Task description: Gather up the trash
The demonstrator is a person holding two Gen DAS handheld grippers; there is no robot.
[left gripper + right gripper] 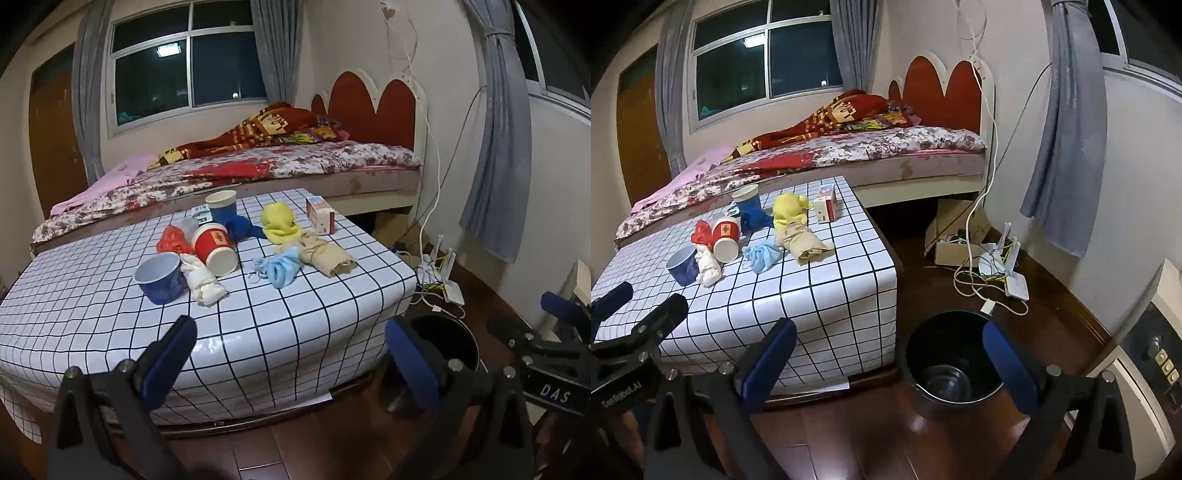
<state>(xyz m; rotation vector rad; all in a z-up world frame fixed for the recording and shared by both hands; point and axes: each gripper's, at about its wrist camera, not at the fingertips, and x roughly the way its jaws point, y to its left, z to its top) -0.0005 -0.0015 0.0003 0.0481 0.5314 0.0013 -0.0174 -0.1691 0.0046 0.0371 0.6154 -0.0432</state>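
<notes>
Trash lies on the checked table [92, 325]: a tipped red paper cup [216, 249], a blue cup on its side [160, 278], an upright blue cup [221, 208], a white wad [203, 282], a light blue mask [282, 267], a yellow cloth [279, 223], a beige bundle [327, 254] and a small carton [320, 215]. A black bin [951, 363] stands on the floor right of the table. My left gripper [291, 354] is open and empty over the table's near edge. My right gripper [890, 354] is open and empty, near the bin.
A bed [849, 155] runs behind the table. A router [1012, 273], white cables and a cardboard box [955, 240] lie on the floor by the right wall. A grey curtain [1067, 147] hangs at right. The floor is dark wood.
</notes>
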